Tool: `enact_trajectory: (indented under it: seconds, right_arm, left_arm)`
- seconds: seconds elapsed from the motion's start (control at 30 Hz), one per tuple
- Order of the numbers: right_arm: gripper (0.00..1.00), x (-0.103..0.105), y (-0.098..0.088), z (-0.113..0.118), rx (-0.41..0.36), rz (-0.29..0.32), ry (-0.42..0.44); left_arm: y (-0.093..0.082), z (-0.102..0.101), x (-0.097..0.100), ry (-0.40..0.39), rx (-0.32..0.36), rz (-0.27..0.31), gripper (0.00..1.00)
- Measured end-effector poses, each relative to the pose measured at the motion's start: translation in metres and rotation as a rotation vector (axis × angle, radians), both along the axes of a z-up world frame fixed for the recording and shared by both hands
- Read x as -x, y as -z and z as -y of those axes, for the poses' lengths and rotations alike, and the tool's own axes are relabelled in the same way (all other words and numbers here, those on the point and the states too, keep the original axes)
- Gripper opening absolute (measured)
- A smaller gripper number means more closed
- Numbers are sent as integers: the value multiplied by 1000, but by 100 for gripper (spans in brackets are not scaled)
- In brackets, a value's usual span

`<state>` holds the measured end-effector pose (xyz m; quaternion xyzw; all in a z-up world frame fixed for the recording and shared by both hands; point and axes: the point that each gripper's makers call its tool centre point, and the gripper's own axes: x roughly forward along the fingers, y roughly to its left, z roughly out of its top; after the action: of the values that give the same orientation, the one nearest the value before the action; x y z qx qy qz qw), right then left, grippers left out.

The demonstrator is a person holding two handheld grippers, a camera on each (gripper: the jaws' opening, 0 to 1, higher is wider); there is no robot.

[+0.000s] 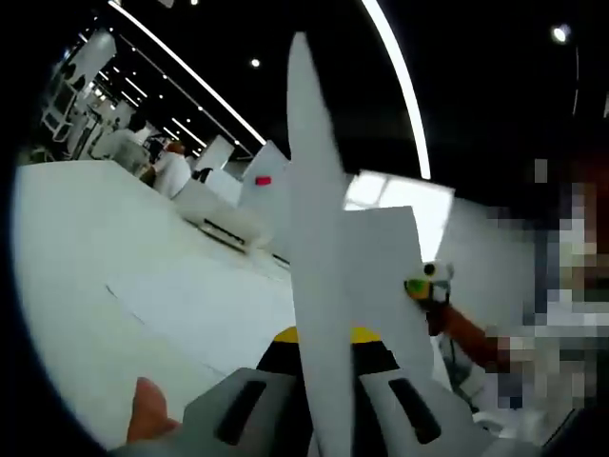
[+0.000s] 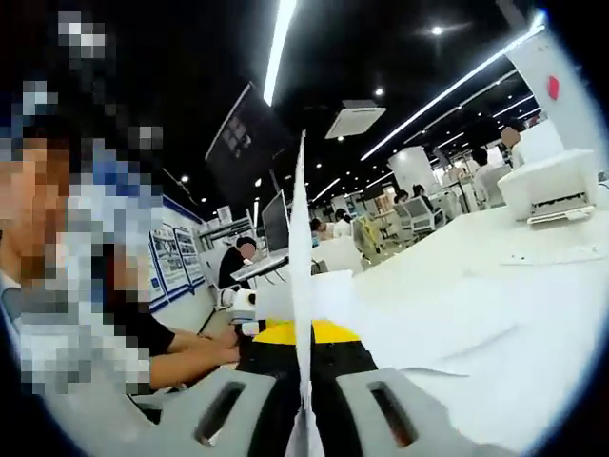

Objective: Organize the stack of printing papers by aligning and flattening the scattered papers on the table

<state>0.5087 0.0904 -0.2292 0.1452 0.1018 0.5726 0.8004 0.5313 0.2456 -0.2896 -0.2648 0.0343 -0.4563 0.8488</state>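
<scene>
Both the left gripper [image 1: 319,381] and right gripper [image 2: 306,390] are clamped on upright papers [image 1: 319,238] above the table [image 2: 495,314].

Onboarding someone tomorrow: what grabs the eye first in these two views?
The paper stack, seen edge-on as a tall white blade rising between the left tongs in the left gripper view. It shows the same way in the right gripper view, clamped upright in the right tongs. Next, the white table with loose sheets lying flat, and a printer at its far right.
</scene>
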Motion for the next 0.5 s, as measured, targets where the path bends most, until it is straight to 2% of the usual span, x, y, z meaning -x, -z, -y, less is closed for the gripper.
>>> enact_trajectory:
  seconds: [0.17,0.27,0.4,0.5]
  right_arm:
    - [0,-1,9,1,28,-61,-17]
    - [0,-6,13,1,44,-56,-1]
    - [0,-8,11,0,21,-69,-7]
    - [0,-10,11,-3,26,-47,-6]
  left_arm:
    - [0,0,1,2,0,0,6]
    - [-1,0,1,5,2,3,6]
    - [-1,0,1,5,3,0,6]
    - [-1,0,1,5,4,-2,6]
